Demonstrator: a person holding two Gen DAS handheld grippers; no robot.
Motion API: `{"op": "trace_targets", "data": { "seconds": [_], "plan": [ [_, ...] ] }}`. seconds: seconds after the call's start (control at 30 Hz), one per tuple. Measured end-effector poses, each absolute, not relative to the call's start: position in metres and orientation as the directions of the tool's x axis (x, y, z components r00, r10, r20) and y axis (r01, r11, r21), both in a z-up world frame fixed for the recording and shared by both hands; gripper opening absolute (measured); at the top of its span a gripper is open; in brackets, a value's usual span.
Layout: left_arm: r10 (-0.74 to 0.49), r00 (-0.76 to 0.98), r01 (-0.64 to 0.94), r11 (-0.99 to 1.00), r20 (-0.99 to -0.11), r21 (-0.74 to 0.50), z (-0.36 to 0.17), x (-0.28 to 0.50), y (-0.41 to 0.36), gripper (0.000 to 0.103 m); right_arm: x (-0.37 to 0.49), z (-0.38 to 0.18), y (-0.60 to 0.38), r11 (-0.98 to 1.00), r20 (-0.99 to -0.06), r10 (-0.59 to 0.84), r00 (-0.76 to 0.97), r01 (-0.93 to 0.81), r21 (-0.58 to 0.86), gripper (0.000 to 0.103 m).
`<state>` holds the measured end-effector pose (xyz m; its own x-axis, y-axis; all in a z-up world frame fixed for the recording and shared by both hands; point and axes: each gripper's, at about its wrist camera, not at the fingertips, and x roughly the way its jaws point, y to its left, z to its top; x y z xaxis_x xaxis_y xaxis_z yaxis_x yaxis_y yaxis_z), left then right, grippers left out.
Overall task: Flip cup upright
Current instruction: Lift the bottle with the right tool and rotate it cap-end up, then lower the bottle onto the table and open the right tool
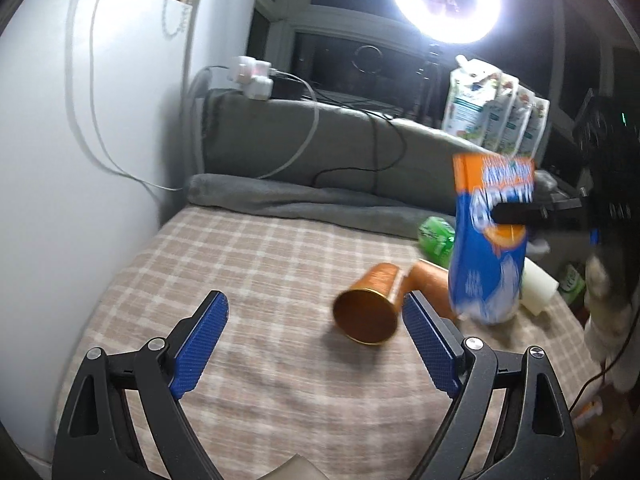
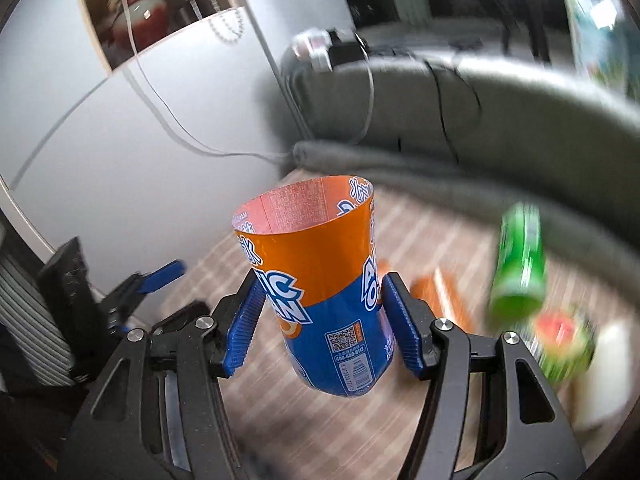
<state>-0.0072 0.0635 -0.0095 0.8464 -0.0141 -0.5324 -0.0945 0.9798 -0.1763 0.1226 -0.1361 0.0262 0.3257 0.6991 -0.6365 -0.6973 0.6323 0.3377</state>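
Note:
My right gripper (image 2: 322, 316) is shut on an orange-and-blue cup (image 2: 320, 284) cut from a drink can. It holds the cup upright, mouth up, above the checked cloth. The same cup (image 1: 490, 236) shows in the left wrist view at the right, held by the right gripper's black fingers (image 1: 516, 214). My left gripper (image 1: 316, 340) is open and empty, low over the cloth. Two orange cups lie on their sides just ahead of it: one (image 1: 370, 306) with its opening toward me, another (image 1: 426, 280) behind it.
The checked cloth (image 1: 240, 272) covers the table, with a grey blanket (image 1: 304, 196) along the back. A green can (image 2: 520, 264) lies at the right, near a watermelon-print item (image 2: 564, 340) and a white object (image 1: 536, 290). Cartons (image 1: 496, 108), cables and a ring light stand behind.

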Motion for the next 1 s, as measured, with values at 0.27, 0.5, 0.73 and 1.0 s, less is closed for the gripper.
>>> {"op": "trace_targets", "data": {
  "seconds": [0.27,0.5,0.73,1.0],
  "plan": [
    [-0.104,0.816,-0.030,0.975,-0.568,-0.222,-0.015,-0.004,0.047,0.089,0.110,-0.044,-0.177,0.623,-0.654,0.741,0.152,-0.517,0.587,0.063],
    [-0.164,0.784,0.004,0.966,-0.598,-0.259,-0.019,0.001,0.037,0.089,0.117,-0.090,-0.189,0.621,-0.650,0.757,0.067,-0.380,0.685,0.064],
    [-0.204,0.751,0.034,0.962,-0.628,-0.272,-0.023,0.011,0.028,0.089,0.136,-0.105,-0.192,0.607,-0.627,0.778,0.046,-0.314,0.730,0.067],
    [-0.322,0.662,0.075,0.927,-0.677,-0.368,-0.037,0.033,0.018,0.089,0.143,-0.097,-0.202,0.607,-0.611,0.784,0.104,-0.331,0.723,0.082]
  ]
}}
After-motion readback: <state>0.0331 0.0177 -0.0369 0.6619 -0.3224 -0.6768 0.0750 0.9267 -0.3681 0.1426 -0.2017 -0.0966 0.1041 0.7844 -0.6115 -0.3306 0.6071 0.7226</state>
